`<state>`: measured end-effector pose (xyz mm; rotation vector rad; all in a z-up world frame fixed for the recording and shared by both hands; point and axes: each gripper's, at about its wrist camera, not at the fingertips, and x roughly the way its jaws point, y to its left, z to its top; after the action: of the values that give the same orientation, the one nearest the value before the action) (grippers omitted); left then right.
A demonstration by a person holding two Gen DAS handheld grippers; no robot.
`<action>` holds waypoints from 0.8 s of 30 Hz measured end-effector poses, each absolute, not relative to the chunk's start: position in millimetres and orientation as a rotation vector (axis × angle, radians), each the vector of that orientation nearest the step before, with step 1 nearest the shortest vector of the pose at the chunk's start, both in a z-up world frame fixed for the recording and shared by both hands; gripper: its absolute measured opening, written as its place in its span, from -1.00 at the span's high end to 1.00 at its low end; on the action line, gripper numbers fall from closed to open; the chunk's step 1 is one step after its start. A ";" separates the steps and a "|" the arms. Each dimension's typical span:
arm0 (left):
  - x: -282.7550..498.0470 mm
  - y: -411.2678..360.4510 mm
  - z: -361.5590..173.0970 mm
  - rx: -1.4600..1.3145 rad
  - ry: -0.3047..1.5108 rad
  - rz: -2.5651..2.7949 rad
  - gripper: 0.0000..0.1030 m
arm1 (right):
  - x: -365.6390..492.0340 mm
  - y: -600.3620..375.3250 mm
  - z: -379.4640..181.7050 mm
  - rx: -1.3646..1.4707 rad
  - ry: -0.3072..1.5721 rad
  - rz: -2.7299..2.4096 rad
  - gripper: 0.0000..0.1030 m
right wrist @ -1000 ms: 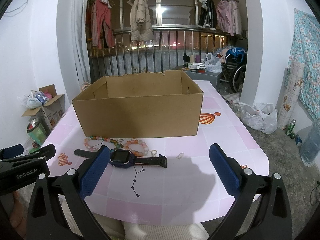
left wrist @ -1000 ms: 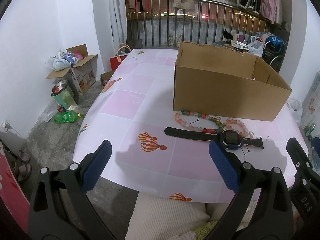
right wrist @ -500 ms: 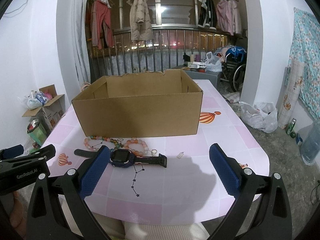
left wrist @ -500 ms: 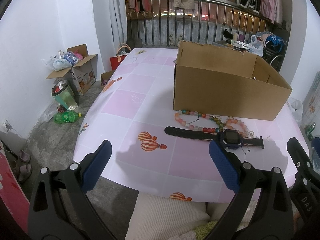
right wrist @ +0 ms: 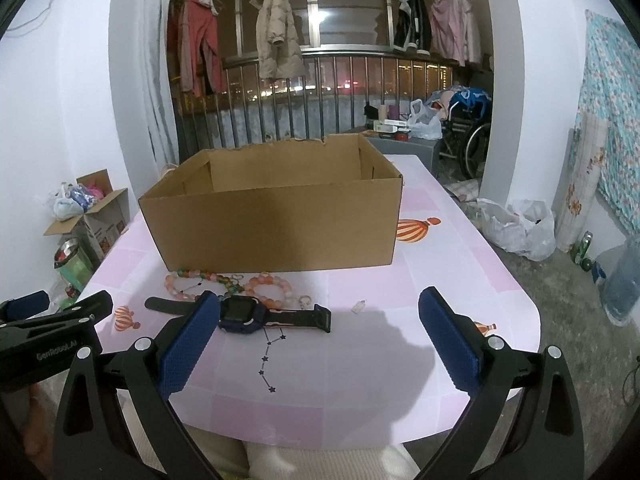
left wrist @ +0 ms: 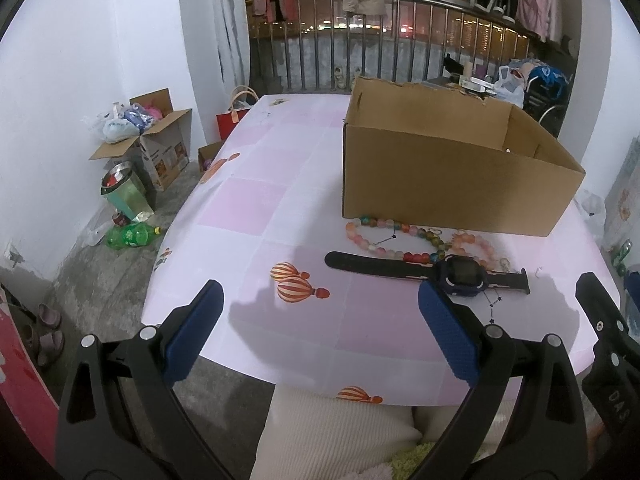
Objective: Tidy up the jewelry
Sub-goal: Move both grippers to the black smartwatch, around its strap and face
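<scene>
My right claw (right wrist: 318, 344) hangs over the near edge of the worktop (right wrist: 360, 364) with its blue pads wide apart and nothing between them; my left claw (left wrist: 320, 332) is spread just as wide and equally empty at the bottom of its own frame. Just past my right claw's left pad, in the lower middle of the frame, lies the watch (right wrist: 242, 314), strap laid flat to either side. I judge it light, the body rigid and the strap floppy, so I would pinch the hard case across its sides, not the band. Behind it, toward the frame's centre, two bead bracelets (right wrist: 224, 284) lie touching each other just in front of the cardboard box (right wrist: 276, 228). They look light, limp and smooth, likely to roll or sag, so I would close on a short run of beads. A tiny pale piece (right wrist: 359, 306) sits right of the strap; I cannot tell what it is.
</scene>
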<state>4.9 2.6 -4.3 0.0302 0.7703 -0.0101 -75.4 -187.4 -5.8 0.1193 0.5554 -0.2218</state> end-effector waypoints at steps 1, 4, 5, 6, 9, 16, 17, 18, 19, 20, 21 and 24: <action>6.2 1.3 -6.3 0.031 0.777 -0.011 -0.83 | -75.1 -188.2 -6.9 0.123 0.560 -0.220 -0.88; 11.1 -0.3 -11.3 0.032 0.802 -0.016 -0.83 | -72.4 -189.5 -10.3 0.131 0.572 -0.216 -0.88; 13.2 -0.1 -13.7 0.028 0.812 -0.019 -0.83 | -69.4 -192.5 -10.9 0.135 0.579 -0.213 -0.88; 15.2 -0.9 -15.5 0.025 0.818 -0.023 -0.83 | -68.1 -193.0 -12.4 0.137 0.586 -0.212 -0.88; 19.7 1.6 -21.2 -0.011 0.821 -0.048 -0.83 | -64.4 -193.9 -16.6 0.144 0.595 -0.204 -0.88; 29.9 10.4 -27.6 -0.074 0.762 -0.134 -0.83 | -53.9 -200.8 -21.5 0.132 0.606 -0.181 -0.88; 30.5 11.4 -27.0 -0.084 0.754 -0.144 -0.84 | -51.8 -201.8 -22.5 0.135 0.610 -0.164 -0.88; 30.9 13.2 -26.6 -0.099 0.740 -0.153 -0.84 | -50.1 -204.2 -23.3 0.146 0.612 -0.141 -0.88; 31.9 14.1 -26.6 -0.110 0.728 -0.162 -0.84 | -47.6 -206.3 -24.5 0.156 0.617 -0.134 -0.88; 32.4 15.9 -26.6 -0.127 0.712 -0.182 -0.84 | -45.9 -207.6 -25.5 0.162 0.619 -0.136 -0.88; 33.3 16.4 -26.8 -0.138 0.703 -0.194 -0.84 | -45.0 -209.1 -26.8 0.166 0.618 -0.138 -0.88; 38.4 18.7 -29.6 -0.176 0.695 -0.227 -0.84 | -40.3 -212.6 -29.7 0.176 0.634 -0.142 -0.88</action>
<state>38.4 18.7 -29.6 -0.1759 0.6950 -0.2269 -40.3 -212.6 -29.7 0.1764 0.6338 -0.1419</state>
